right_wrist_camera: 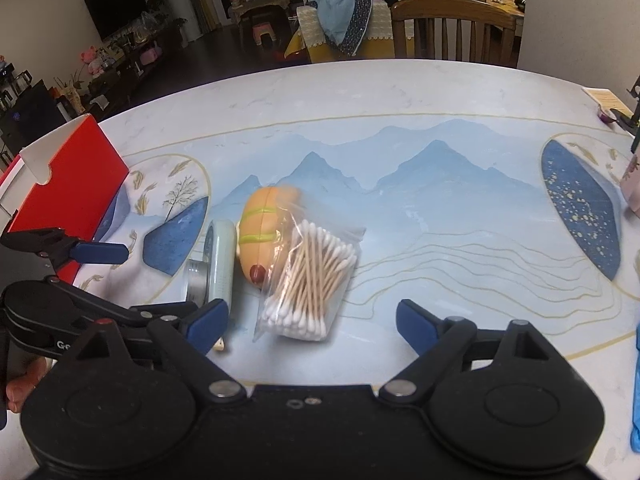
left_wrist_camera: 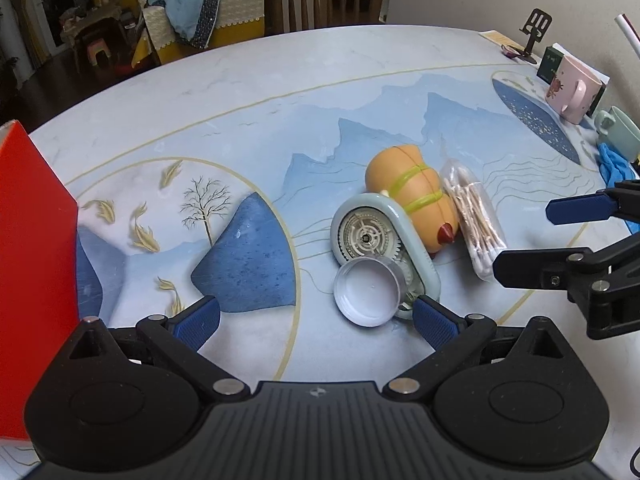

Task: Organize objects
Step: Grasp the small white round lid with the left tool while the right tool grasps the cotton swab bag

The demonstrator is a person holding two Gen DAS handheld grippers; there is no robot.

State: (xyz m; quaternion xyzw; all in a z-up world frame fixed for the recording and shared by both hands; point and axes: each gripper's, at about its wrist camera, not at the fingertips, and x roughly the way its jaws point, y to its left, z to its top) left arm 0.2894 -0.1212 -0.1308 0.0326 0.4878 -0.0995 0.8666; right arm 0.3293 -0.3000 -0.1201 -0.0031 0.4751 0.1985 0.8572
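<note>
A hot-dog toy [left_wrist_camera: 414, 196] [right_wrist_camera: 262, 228], a pale green oval device [left_wrist_camera: 380, 240] [right_wrist_camera: 220, 256], a white jar lid [left_wrist_camera: 366, 294] and a bag of cotton swabs [left_wrist_camera: 474, 220] [right_wrist_camera: 310, 284] lie bunched together mid-table. A red box [left_wrist_camera: 28, 260] [right_wrist_camera: 72, 184] stands at the left. My left gripper [left_wrist_camera: 316, 320] is open and empty, its right finger beside the lid and the green device. My right gripper [right_wrist_camera: 312, 326] is open and empty, just in front of the swab bag; it also shows in the left wrist view [left_wrist_camera: 524, 238].
A pink mug [left_wrist_camera: 574, 90], a green cup [left_wrist_camera: 620, 132], a blue cloth [left_wrist_camera: 614, 164] and a phone stand [left_wrist_camera: 534, 36] sit along the table's right side. A wooden chair [left_wrist_camera: 324, 0] stands at the far edge. The tabletop [right_wrist_camera: 440, 208] bears a blue mountain print.
</note>
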